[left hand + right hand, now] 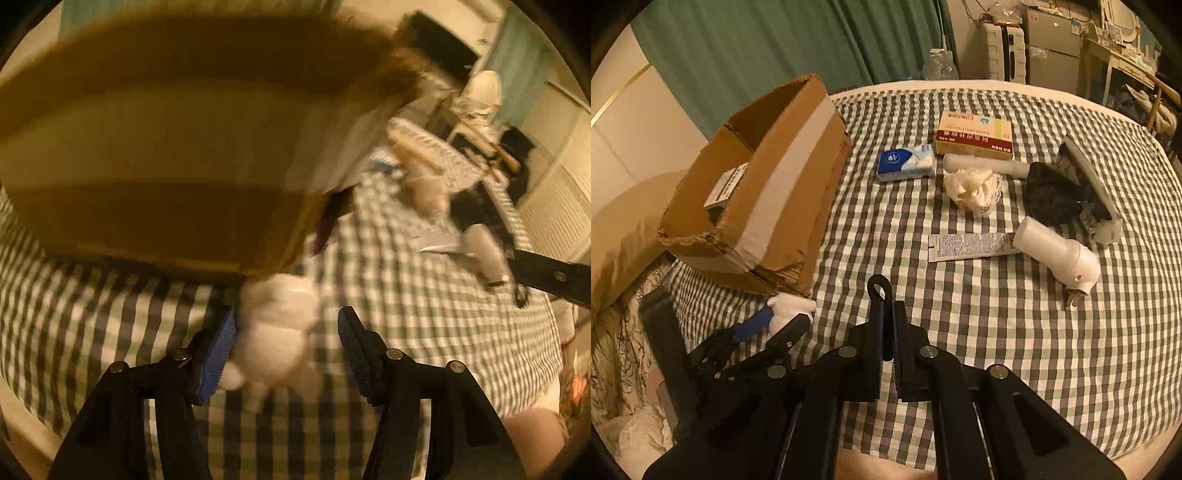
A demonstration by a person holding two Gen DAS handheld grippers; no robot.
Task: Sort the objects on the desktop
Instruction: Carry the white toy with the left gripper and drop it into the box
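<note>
My left gripper (286, 332) is open around a small white figurine (279, 339); the left pad (218, 350) touches it and the right pad stands apart. This view is blurred, with the cardboard box (159, 147) close ahead. In the right wrist view the left gripper (783, 319) and the figurine (790, 308) sit at the foot of the box (768, 195). My right gripper (886, 314) is shut on a black loop (878, 290), low over the checked cloth (960, 332).
On the cloth lie a tissue pack (905, 162), a medicine box (973, 134), a white mesh ball (973, 186), a white cylinder (986, 165), a tube (971, 246), a white plug device (1058, 254) and a black bundle (1051, 197). The box holds a small carton (726, 186).
</note>
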